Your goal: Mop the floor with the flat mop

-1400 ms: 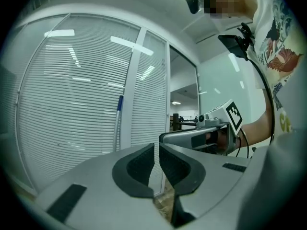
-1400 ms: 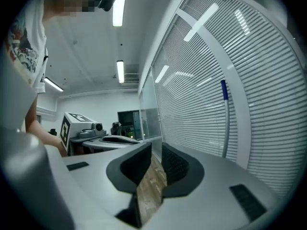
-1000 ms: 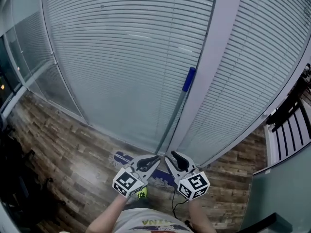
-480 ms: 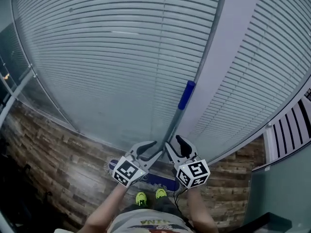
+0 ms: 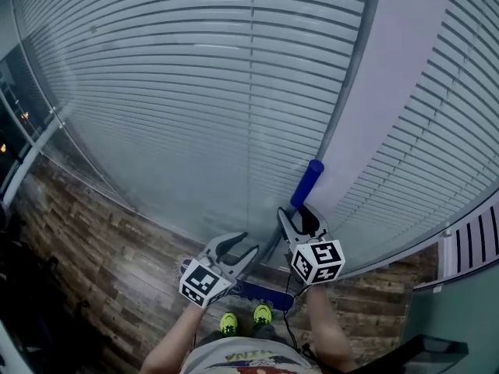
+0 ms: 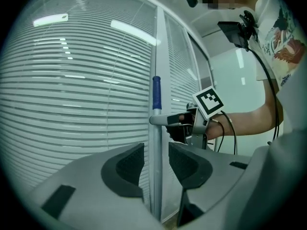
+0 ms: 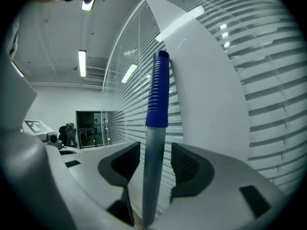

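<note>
The flat mop leans upright against a blind-covered glass wall. Its grey pole [image 7: 153, 143] ends in a blue grip [image 5: 306, 184], and its blue head [image 5: 253, 292] lies on the floor by my feet. My right gripper [image 5: 300, 219] is open just below the blue grip [image 7: 158, 90], with the pole standing between its jaws and a gap on each side. My left gripper [image 5: 238, 245] is lower and to the left, also open. In the left gripper view the pole [image 6: 155, 176] lines up with the gap of the left gripper [image 6: 156, 159], ungripped, and the right gripper [image 6: 168, 121] shows higher up.
A white pillar [image 5: 390, 92] rises behind the mop between the glass panels with blinds [image 5: 195, 92]. Wood-plank floor [image 5: 93, 232] spreads to the left. My yellow-green shoes [image 5: 263, 313] stand just behind the mop head. A slatted vent [image 5: 475, 240] is at the right.
Both grippers have come in to the mop pole. The right one rose to just under the blue grip, with the pole now between its jaws. The left one now faces the pole.
</note>
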`<state>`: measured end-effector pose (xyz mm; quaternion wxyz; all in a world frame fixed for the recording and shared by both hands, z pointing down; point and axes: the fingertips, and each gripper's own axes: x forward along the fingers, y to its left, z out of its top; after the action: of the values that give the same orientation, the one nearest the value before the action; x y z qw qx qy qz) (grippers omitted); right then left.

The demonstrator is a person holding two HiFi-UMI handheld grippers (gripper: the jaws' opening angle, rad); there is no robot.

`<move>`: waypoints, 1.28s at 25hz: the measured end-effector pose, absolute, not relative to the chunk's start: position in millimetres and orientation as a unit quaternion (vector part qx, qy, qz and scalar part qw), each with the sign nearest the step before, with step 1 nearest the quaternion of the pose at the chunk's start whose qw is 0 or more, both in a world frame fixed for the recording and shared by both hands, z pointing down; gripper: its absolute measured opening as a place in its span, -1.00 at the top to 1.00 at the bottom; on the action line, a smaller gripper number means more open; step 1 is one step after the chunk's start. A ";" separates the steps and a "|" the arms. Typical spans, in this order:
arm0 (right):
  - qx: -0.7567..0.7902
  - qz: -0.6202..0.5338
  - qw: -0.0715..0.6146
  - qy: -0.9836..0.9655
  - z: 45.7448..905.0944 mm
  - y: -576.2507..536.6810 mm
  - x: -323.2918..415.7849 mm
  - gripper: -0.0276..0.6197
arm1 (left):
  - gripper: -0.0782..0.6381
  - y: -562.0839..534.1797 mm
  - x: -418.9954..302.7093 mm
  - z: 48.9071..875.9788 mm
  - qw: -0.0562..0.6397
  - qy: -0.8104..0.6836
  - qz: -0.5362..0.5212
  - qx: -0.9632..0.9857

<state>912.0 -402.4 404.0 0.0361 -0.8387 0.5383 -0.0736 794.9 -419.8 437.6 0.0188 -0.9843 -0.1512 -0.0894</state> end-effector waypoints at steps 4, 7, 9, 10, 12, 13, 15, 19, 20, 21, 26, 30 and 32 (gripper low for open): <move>-0.832 -0.056 0.024 0.552 400.6 -429.0 898.4 0.47 | 0.40 -440.1 781.7 437.9 0.024 -0.145 -0.084 -0.985; -0.826 -0.027 0.021 0.562 392.6 -452.9 823.7 0.54 | 0.40 -464.7 717.6 418.0 0.027 -0.152 -0.040 -0.987; -0.822 -0.014 0.022 0.569 388.7 -453.2 797.9 0.55 | 0.39 -466.4 701.9 393.0 0.036 -0.160 -0.010 -0.986; -0.821 -0.012 0.024 0.571 387.9 -447.7 798.8 0.55 | 0.39 -460.3 708.5 377.7 0.042 -0.167 0.004 -0.985; -0.818 -0.013 0.032 0.574 386.9 -433.8 807.1 0.55 | 0.38 -439.4 730.2 341.9 0.056 -0.192 0.040 -0.979; -0.817 -0.011 0.035 0.575 385.7 -428.1 805.9 0.56 | 0.37 -428.0 735.8 325.4 0.061 -0.209 0.057 -0.974; -0.815 -0.006 0.038 0.578 380.8 -420.3 794.4 0.56 | 0.32 -408.8 736.8 300.4 0.065 -0.244 0.081 -0.964; -0.807 -0.001 0.042 0.590 376.3 -416.1 767.8 0.57 | 0.25 -393.0 738.4 281.4 0.076 -0.284 0.096 -0.951; -0.803 0.001 0.040 0.594 378.5 -414.8 754.6 0.57 | 0.23 -390.2 732.6 282.4 0.082 -0.291 0.099 -0.948; -0.800 0.003 0.037 0.599 380.2 -411.6 739.3 0.57 | 0.22 -385.6 723.9 282.5 0.086 -0.297 0.102 -0.946; -0.781 0.001 0.024 0.624 370.5 -388.8 701.1 0.58 | 0.17 -348.9 700.4 265.8 0.108 -0.332 0.100 -0.932; -0.753 0.011 0.015 0.658 371.8 -374.3 657.9 0.59 | 0.18 -310.1 668.0 268.9 0.154 -0.359 0.081 -0.917; -0.743 0.016 0.017 0.668 370.2 -360.7 634.9 0.59 | 0.20 -289.9 650.7 269.7 0.175 -0.362 0.077 -0.912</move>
<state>634.9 -360.7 370.2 0.0171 -0.7434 0.6684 0.0162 650.7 -289.9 269.7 0.1752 -0.9121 -0.3625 0.0771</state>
